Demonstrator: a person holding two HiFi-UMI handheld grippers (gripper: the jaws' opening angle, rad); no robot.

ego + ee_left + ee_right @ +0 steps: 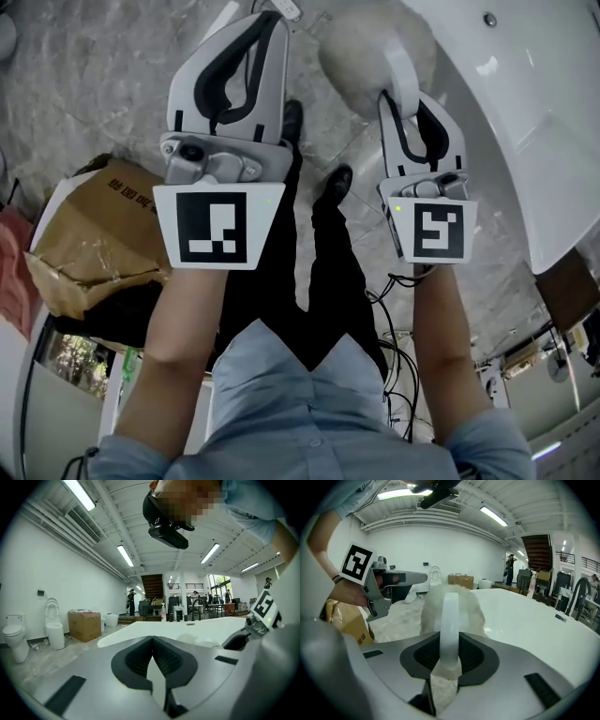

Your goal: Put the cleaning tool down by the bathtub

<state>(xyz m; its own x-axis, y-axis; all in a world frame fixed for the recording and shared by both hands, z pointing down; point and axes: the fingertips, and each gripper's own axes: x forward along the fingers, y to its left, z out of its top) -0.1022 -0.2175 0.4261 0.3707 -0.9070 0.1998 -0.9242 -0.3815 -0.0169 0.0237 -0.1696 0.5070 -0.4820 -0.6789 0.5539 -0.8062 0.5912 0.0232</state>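
The right tongs [450, 644] are clenched on the pale loop handle of the cleaning tool [449, 603]. Its fluffy head sits just beside the bathtub [525, 122] rim, though I cannot tell whether it touches the floor [94, 66]. The left tongs [152, 641] are closed on nothing. Open marbled floor lies between the tub's edge and a cardboard box [94, 234]. Farther off, toilets [54, 630] stand along a white wall.

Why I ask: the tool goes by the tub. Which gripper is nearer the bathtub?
Right. The right gripper, shut on the cleaning tool, hangs beside the bathtub rim; the left gripper, shut and empty, is farther over the floor.
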